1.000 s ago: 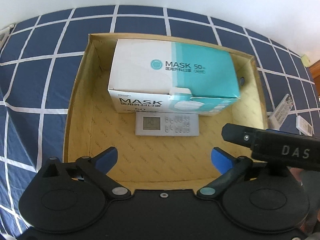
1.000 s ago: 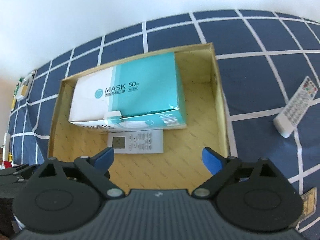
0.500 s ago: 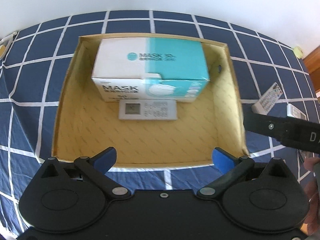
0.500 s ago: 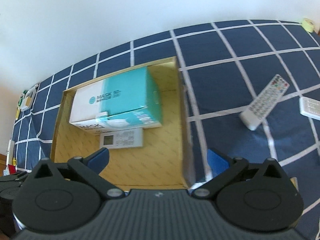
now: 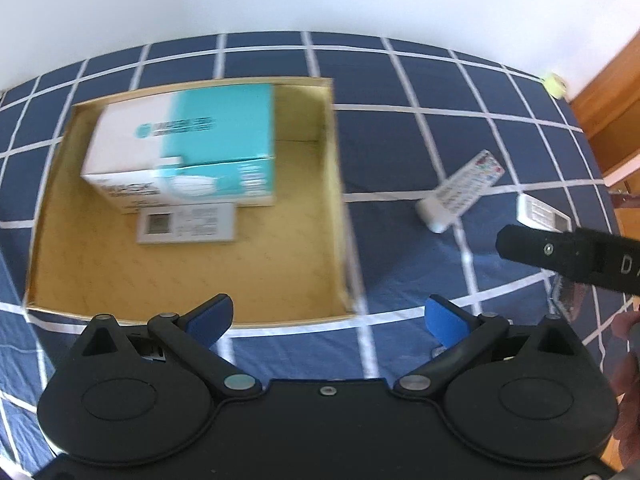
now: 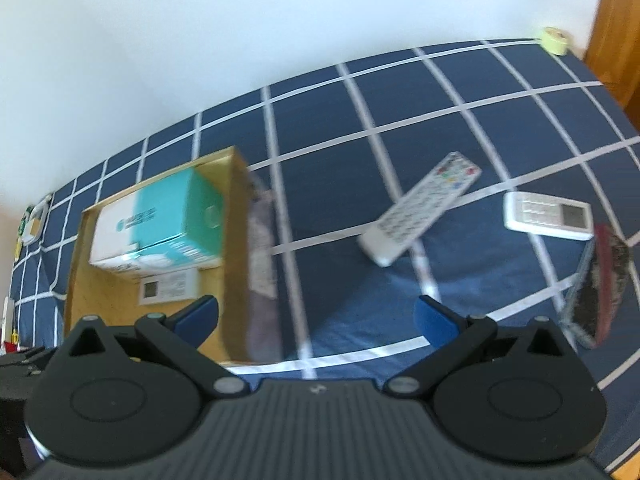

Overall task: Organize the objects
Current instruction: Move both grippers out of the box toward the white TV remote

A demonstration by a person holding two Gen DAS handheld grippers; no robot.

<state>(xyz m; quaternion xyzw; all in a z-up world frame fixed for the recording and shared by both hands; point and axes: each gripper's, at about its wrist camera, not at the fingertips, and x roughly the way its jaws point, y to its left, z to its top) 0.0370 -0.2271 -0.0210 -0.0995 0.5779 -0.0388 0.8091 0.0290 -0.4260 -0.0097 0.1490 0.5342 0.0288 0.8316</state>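
Observation:
A shallow cardboard box [image 5: 338, 184] [image 6: 236, 240] sits on the blue checked bedspread. Inside it stand a white and teal mask carton [image 5: 188, 140] [image 6: 160, 220] and, in front of that, a flat white remote with a screen [image 5: 186, 224] [image 6: 168, 286]. Outside the box, to the right, lie a long white TV remote [image 5: 460, 192] [image 6: 420, 214] and a shorter white remote with a screen [image 5: 542, 214] [image 6: 548, 214]. My left gripper [image 5: 326, 318] hangs open over the box's near right corner, nothing between its fingers. My right gripper [image 6: 316, 316] is open and empty above the bedspread beside the box.
A dark red and grey pouch [image 6: 596, 288] lies at the right near the shorter remote. A roll of yellow tape [image 6: 554, 40] [image 5: 554, 85] sits at the far corner by a wooden door. The right gripper's black body [image 5: 568, 256] reaches into the left wrist view.
Both grippers have pulled back and moved right, out of the box. The right gripper's jaws have opened wider. The mask carton and screen remote stay in the box.

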